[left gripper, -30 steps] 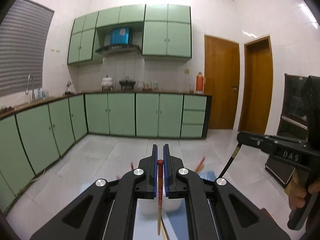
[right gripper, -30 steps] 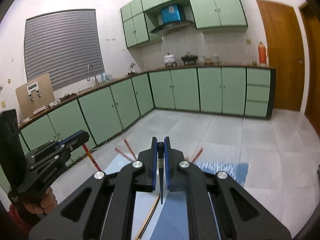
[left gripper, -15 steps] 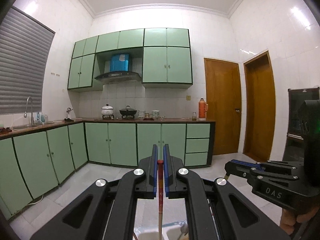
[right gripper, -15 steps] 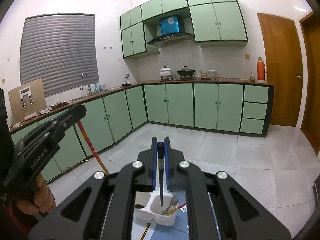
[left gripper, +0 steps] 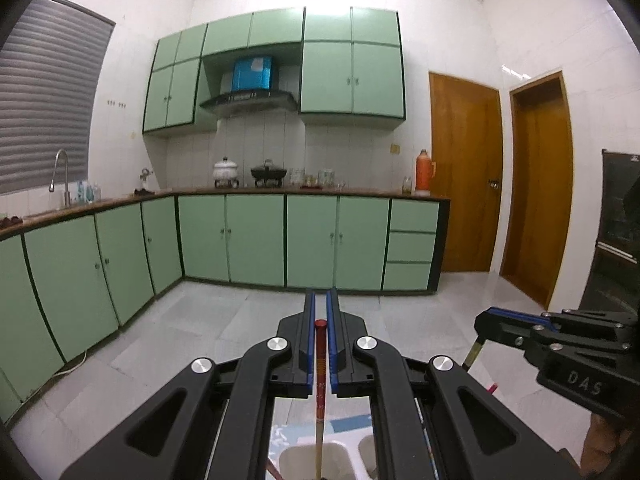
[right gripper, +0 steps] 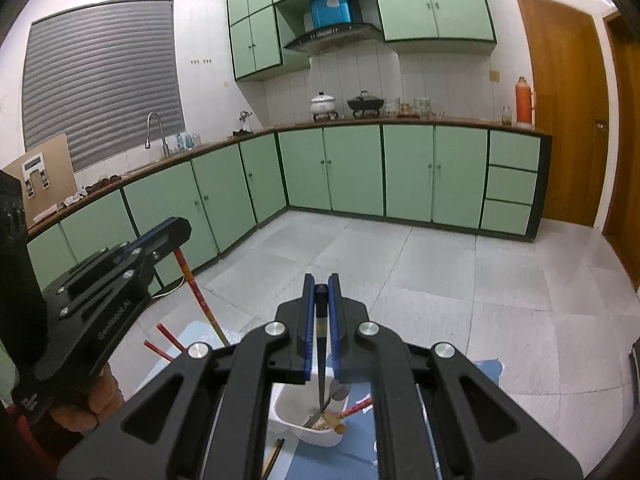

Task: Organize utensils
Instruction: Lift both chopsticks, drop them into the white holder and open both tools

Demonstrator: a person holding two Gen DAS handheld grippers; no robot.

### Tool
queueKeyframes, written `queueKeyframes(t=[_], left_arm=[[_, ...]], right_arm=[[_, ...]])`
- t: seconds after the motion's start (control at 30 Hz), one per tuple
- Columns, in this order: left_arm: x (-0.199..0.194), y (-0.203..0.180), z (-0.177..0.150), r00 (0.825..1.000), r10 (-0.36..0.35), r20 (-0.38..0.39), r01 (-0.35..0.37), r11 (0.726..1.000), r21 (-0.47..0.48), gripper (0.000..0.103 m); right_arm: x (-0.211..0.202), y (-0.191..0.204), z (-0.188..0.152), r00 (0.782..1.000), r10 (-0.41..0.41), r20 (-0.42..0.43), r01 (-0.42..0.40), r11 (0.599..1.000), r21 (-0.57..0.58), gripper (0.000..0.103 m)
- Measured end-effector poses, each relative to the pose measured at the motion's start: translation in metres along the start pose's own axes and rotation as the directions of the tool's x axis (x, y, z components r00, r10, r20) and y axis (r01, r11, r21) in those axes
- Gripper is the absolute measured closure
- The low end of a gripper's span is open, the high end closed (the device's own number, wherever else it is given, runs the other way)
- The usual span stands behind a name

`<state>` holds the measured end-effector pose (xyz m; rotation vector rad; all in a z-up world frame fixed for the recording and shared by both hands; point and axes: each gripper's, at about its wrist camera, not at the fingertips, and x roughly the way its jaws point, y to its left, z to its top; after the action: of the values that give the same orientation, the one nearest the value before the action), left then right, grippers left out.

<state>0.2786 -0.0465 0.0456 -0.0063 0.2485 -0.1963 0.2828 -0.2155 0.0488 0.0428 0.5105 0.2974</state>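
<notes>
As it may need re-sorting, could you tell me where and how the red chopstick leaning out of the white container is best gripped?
Take the red chopstick by its free upper end, slanting out over the right rim of the white container. I would come from above on the right, closing across the thin shaft; its lower end sits among utensils.

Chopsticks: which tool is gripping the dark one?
The right tool grips the black chopstick, hanging over the white holder. The left tool grips a red-topped chopstick.

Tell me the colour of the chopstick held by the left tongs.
Red chopstick with a tan lower end; right wrist view shows it best.
</notes>
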Motion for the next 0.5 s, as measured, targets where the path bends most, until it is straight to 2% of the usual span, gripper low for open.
queueKeyframes(t=[0.13,0.23,0.3,0.37,0.4,0.47,0.5], left_arm=[[0.008,0.003,-0.009,0.999,0.0,-0.054,-0.001,1.0,-0.005,0.098],[0.004,0.007,-0.01,0.998,0.004,-0.062,-0.005,1.0,-0.016,0.087],[-0.001,0.01,-0.007,0.998,0.009,-0.056,-0.01,1.0,-0.02,0.075],[-0.012,0.011,-0.004,0.999,0.014,-0.041,-0.015,1.0,-0.019,0.067],[-0.02,0.011,-0.002,0.999,0.016,-0.029,-0.016,1.0,-0.021,0.062],[-0.031,0.012,0.001,1.0,0.018,-0.013,-0.018,1.0,-0.018,0.057],[-0.038,0.011,0.002,1.0,0.021,-0.008,-0.021,1.0,-0.014,0.054]], right_arm=[[0.008,0.003,-0.008,0.999,0.01,-0.035,-0.01,1.0,-0.007,0.095],[0.005,0.004,-0.011,1.0,0.005,-0.03,-0.005,1.0,-0.005,0.09],[-0.002,0.002,-0.012,1.0,-0.002,-0.013,0.002,1.0,0.006,0.081],[-0.013,0.001,-0.012,1.0,-0.009,0.01,0.009,1.0,0.014,0.067],[-0.02,0.001,-0.012,1.0,-0.013,0.025,0.013,1.0,0.013,0.065],[-0.034,0.001,-0.014,0.998,-0.027,0.053,0.026,1.0,0.01,0.052],[-0.041,0.001,-0.015,0.997,-0.033,0.069,0.032,0.999,0.009,0.048]])
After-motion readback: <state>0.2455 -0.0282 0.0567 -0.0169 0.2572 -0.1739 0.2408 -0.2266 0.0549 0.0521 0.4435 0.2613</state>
